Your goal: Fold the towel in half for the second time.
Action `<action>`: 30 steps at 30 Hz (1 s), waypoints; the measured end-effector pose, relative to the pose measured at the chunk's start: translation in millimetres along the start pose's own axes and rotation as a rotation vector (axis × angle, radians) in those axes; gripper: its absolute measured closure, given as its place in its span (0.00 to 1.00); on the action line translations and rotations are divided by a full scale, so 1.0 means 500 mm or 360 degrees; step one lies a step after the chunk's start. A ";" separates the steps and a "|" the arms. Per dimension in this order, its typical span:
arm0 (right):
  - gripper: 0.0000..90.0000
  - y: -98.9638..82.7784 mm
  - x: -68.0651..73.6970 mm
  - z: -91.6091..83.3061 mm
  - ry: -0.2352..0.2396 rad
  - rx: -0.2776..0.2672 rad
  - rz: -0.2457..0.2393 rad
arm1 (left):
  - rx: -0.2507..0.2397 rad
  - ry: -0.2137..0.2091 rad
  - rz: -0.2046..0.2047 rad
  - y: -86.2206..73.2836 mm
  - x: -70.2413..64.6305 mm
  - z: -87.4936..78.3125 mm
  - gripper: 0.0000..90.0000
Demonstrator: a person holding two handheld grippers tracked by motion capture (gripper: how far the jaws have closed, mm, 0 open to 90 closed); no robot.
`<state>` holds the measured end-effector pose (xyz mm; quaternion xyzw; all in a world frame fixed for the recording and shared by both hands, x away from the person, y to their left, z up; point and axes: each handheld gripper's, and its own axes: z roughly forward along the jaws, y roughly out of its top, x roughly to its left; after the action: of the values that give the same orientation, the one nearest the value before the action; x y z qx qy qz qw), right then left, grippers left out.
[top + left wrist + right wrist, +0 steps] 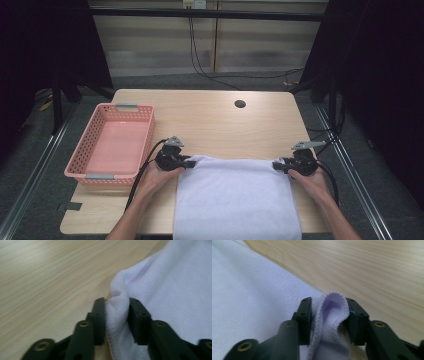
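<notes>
The white terry-cloth towel (237,197) lies flat on the near part of the light wooden table (210,120), its near edge hanging over the table's front, with each far corner taken up by a gripper. In the left gripper view the left gripper (117,315) has a bunched fold of the towel's corner between its black jaws, the pads pressing into the pile on both sides; in the right gripper view the right gripper (329,317) pinches the other corner, whose scalloped hem curls up in a loop between the jaws. The main risk, judged from these holds, is that either pinch is shallow: only the corner's edge is caught, so a lift or a fold could pull the cloth free on one side and leave the towel skewed. The right corner looks the looser of the two, since its loop is puffed rather than flattened. Uneven pulling by the two hands would also wrinkle the cloth. The empty pink perforated plastic basket (131,111) stands just left of the left hand (157,182), near enough to be knocked by a wide swing.
</notes>
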<state>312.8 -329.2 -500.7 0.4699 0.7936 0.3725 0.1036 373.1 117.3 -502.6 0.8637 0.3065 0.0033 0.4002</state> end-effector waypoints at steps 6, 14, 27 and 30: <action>0.88 0.010 -0.002 -0.029 0.0015 -0.0137 0.0026 | -0.0180 -0.0041 -0.0125 0.004 0.016 -0.036 0.88; 0.94 0.042 -0.009 -0.072 0.0063 -0.0329 0.0073 | -0.0400 -0.0042 -0.0151 0.029 0.023 -0.086 0.89; 0.94 0.114 -0.030 -0.093 0.0054 -0.0449 0.0068 | -0.0491 0.0054 -0.0095 0.112 0.033 -0.112 0.89; 0.94 0.130 -0.047 -0.089 0.0032 -0.0434 0.0097 | -0.0502 0.0089 -0.0095 0.135 0.047 -0.111 0.89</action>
<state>346.0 -351.9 -429.0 0.4716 0.7219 0.4846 0.1472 413.9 134.8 -423.5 0.7802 0.3388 0.0635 0.5220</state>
